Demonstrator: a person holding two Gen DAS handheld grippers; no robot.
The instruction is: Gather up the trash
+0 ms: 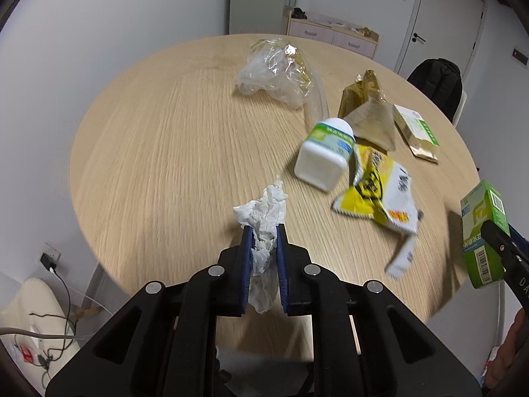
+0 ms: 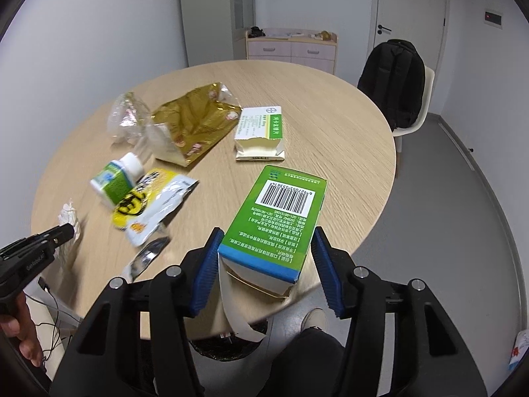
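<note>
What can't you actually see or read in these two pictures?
- Bin under the table: right view, mostly hidden by the table edge and tool.
- Pill bottle label: both views, motion-blurred.
- Yellow wrapper print: blurred.
- Green box open end: hidden between the right tool's fingers.

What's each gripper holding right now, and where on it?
The left gripper pinches a crumpled white tissue around its middle. The right gripper clamps the green carton by its long sides, near the torn-open end.
</note>
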